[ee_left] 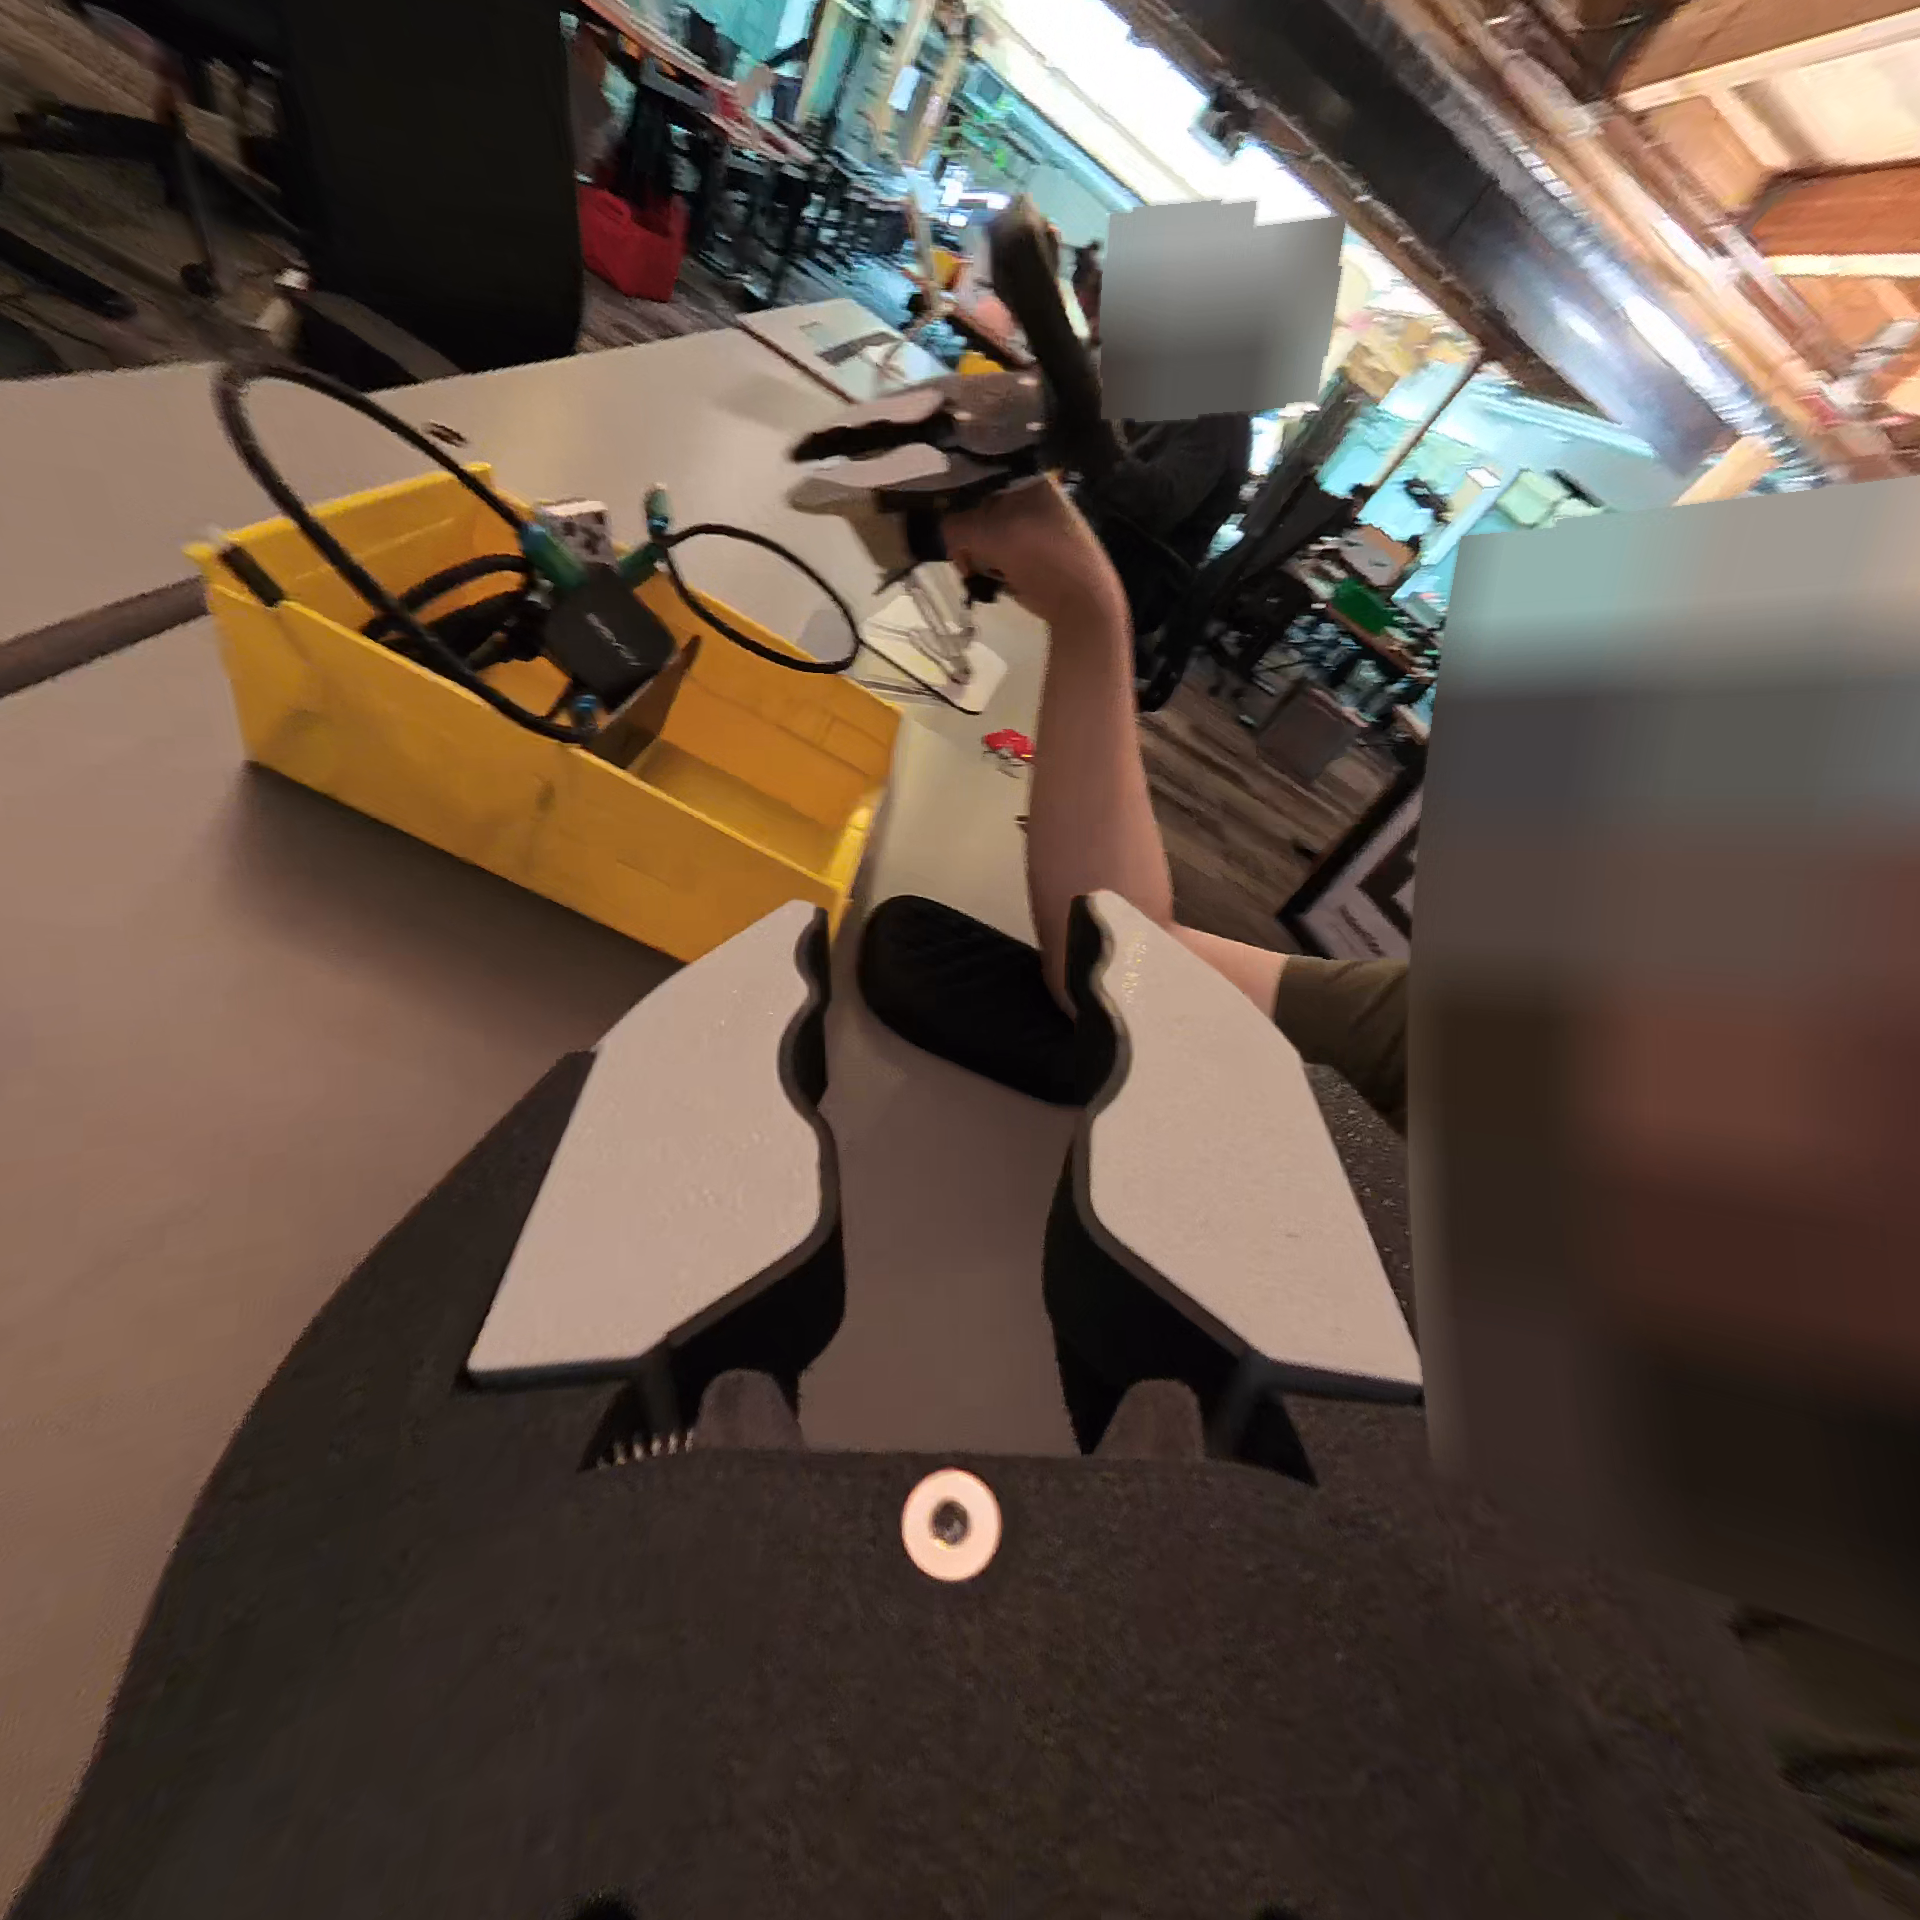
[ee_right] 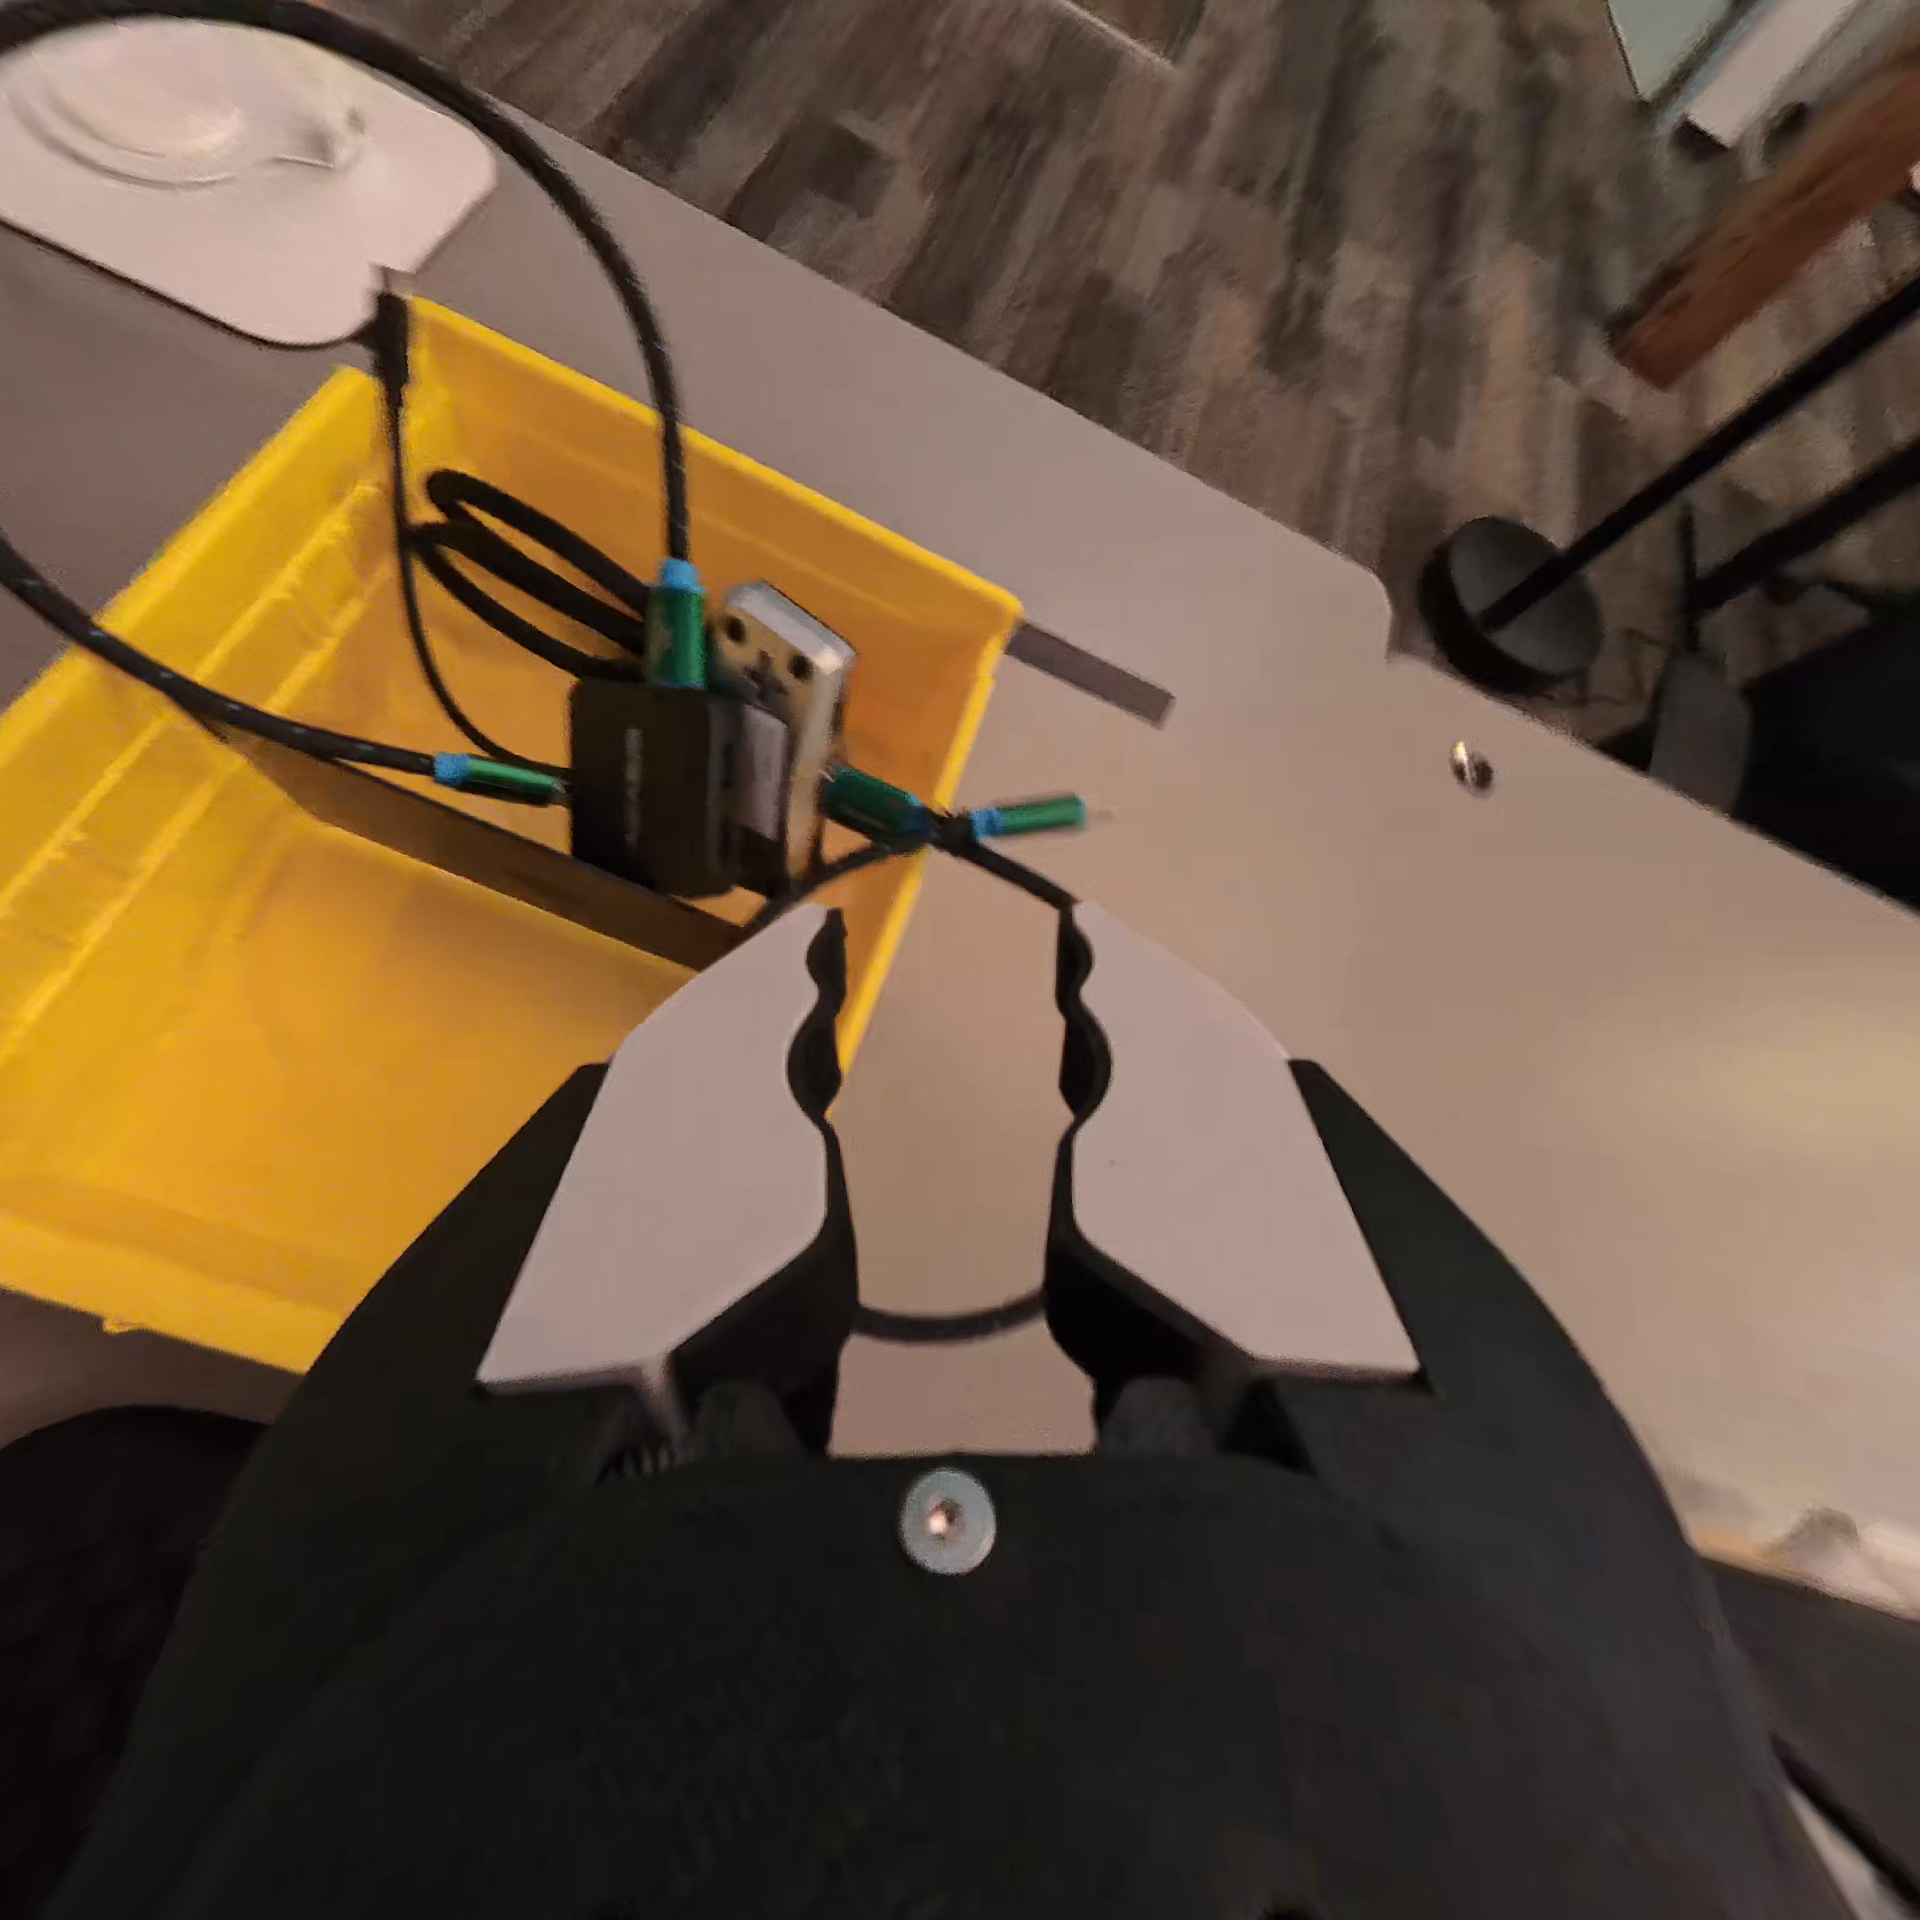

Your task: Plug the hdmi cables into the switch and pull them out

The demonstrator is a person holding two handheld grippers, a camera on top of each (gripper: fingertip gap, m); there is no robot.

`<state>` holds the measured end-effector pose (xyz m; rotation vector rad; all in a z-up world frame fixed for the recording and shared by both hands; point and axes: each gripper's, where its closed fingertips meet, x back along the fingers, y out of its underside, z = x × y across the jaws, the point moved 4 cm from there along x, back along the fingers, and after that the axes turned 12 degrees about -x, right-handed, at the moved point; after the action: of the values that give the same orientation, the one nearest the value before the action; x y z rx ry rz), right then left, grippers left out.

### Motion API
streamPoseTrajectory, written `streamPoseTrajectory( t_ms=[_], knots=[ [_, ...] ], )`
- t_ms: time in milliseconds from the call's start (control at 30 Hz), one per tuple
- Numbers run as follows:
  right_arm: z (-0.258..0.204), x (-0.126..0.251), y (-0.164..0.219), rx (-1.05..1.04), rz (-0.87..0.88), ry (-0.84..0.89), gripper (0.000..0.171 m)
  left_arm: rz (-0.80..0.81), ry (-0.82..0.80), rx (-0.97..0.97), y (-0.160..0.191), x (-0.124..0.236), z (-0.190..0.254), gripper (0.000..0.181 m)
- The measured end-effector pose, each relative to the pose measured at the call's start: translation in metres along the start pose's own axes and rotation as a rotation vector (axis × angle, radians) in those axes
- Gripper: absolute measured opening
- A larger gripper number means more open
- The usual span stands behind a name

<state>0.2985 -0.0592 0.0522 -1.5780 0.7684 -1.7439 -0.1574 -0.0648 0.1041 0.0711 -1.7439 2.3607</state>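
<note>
A black HDMI switch [ee_right: 644, 790] stands on edge in a yellow bin [ee_right: 208, 1039], next to a small silver box [ee_right: 779, 675]. Black braided cables with green plugs meet it: one at its top [ee_right: 675, 623], one at its left [ee_right: 499, 777], one by its right side [ee_right: 873, 800]. A fourth green plug [ee_right: 1029, 816] hangs loose past the bin's rim. My right gripper [ee_right: 951, 925] is open and empty, above the bin's near corner. My left gripper [ee_left: 951, 935] is open and empty, low over the table. The left wrist view shows the switch [ee_left: 608, 634], the bin [ee_left: 571, 810] and the raised right gripper [ee_left: 831, 468].
A cable loop [ee_right: 935, 1325] lies on the grey table [ee_right: 1455, 1039] under my right gripper. A white stand base [ee_right: 208, 156] sits behind the bin. A black padded object [ee_left: 966, 997] lies under the person's forearm [ee_left: 1091, 748]. The table edge and floor are on the right. The tips of one gripper are about 45 centimetres away from the tips of the other. Measured from the fingertips, the fourth green plug [ee_right: 1029, 816] is 9 centimetres or so from the right gripper and 45 centimetres from the left. The black HDMI switch [ee_right: 644, 790] lies around 12 centimetres away from my right fingertips.
</note>
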Motion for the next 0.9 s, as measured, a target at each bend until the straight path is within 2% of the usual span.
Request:
streamPoseTrajectory(
  t_ms=[67,233,333,433,533,700,800,900],
  knots=[
    [0.023,0.0,0.023,-0.087,-0.078,0.027,0.05,-0.015,-0.101,-0.029,-0.001,0.012,-0.003,0.043],
    [0.069,-0.024,0.084,-0.323,-0.26,-0.008,0.054,-0.039,-0.291,-0.055,-0.003,0.043,0.001,0.043],
    [0.073,-0.022,0.091,-0.483,-0.254,-0.114,0.052,-0.06,-0.442,-0.071,-0.003,0.067,0.001,0.043],
    [0.061,-0.005,0.081,-0.585,-0.244,-0.2,0.049,-0.075,-0.604,-0.074,-0.002,0.09,-0.001,0.043],
    [0.041,0.013,0.075,-0.547,-0.279,-0.219,0.042,-0.153,-0.743,-0.026,0.012,0.11,-0.005,0.044],
    [0.008,0.024,0.1,-0.424,-0.531,-0.195,0.043,-0.369,-1.01,0.167,0.067,0.163,-0.02,0.049],
    [-0.007,0.021,0.104,-0.404,-0.579,-0.272,0.043,-0.407,-1.145,0.246,0.097,0.199,-0.042,0.052],
    [-0.005,0.016,0.111,-0.419,-0.631,-0.245,0.043,-0.417,-1.295,0.286,0.122,0.234,-0.06,0.054]
  ],
)
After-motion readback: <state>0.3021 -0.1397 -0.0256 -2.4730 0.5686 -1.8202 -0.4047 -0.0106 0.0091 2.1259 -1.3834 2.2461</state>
